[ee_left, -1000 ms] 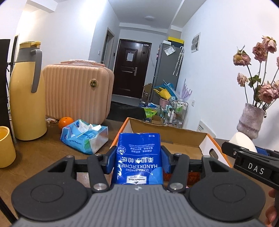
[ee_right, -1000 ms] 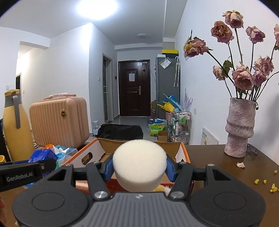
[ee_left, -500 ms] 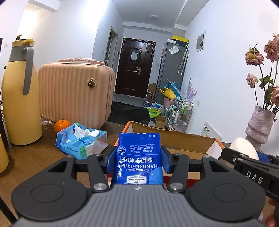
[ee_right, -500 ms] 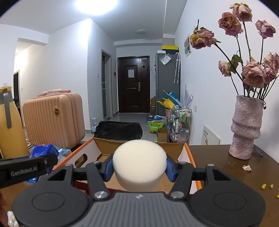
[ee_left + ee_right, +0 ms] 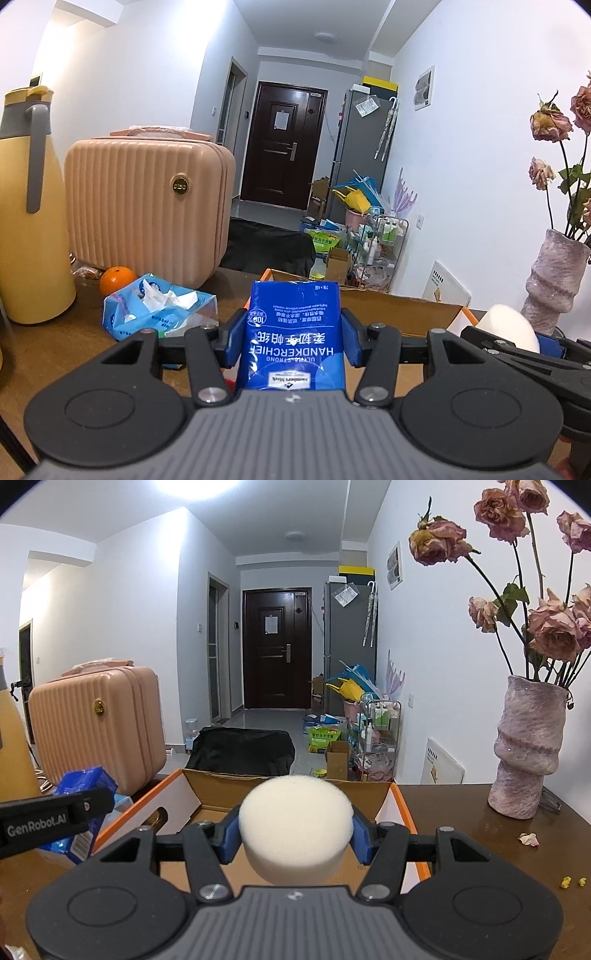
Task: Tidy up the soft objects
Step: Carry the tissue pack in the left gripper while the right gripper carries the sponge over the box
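Note:
My left gripper [image 5: 293, 338] is shut on a blue handkerchief tissue pack [image 5: 295, 332], held upright with its print upside down. Just behind it lies the open cardboard box [image 5: 399, 314] with orange edges. My right gripper [image 5: 295, 830] is shut on a round cream sponge [image 5: 295, 827], which hangs over the box [image 5: 207, 794]. The sponge [image 5: 506, 326] also shows at the right edge of the left wrist view. In the right wrist view the left gripper's side and the blue pack [image 5: 83, 788] show at the left.
On the brown table, an opened soft tissue pack [image 5: 159, 312] and an orange [image 5: 117, 278] lie left of the box. Behind them stand a pink suitcase [image 5: 147, 206] and a yellow thermos [image 5: 26, 206]. A vase of dried roses [image 5: 528, 746] stands at the right.
Both grippers have moved forward toward the box with their loads still gripped. The box, the suitcase and the vase look larger and nearer.

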Motion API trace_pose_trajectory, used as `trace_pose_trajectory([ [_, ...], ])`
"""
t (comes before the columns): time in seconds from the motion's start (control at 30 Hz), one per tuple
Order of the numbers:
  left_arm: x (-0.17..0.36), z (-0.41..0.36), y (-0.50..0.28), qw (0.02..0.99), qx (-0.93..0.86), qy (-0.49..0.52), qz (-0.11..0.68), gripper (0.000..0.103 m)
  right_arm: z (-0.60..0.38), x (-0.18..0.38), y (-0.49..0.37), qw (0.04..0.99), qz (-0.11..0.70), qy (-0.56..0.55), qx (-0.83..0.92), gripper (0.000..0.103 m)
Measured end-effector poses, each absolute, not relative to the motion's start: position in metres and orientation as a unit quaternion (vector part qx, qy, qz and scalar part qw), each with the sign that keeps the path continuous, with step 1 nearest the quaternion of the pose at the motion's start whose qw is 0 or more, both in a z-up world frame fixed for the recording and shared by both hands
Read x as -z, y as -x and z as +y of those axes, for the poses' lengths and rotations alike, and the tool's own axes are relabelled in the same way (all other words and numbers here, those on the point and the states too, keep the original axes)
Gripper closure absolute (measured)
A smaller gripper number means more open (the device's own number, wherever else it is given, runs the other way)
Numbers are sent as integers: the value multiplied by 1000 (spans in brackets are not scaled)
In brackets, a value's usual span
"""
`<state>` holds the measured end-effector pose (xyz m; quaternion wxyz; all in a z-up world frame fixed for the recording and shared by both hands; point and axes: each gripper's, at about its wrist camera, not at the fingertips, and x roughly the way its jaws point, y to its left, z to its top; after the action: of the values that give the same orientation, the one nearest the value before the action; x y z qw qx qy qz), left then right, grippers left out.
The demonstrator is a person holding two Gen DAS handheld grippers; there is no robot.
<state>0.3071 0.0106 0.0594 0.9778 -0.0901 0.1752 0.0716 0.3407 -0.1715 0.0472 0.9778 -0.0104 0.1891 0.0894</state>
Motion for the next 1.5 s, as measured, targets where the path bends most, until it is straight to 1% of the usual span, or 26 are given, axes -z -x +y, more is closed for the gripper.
trace_pose_trajectory([
  [1.03,-47,10,-387,974,-74,69,204,50,-159,-19,-424,958,274,35,-70,46],
  [1.5,-27,7,-404,970,-70,52,228,50,-153,-2,-430,957,281,44,-63,46],
])
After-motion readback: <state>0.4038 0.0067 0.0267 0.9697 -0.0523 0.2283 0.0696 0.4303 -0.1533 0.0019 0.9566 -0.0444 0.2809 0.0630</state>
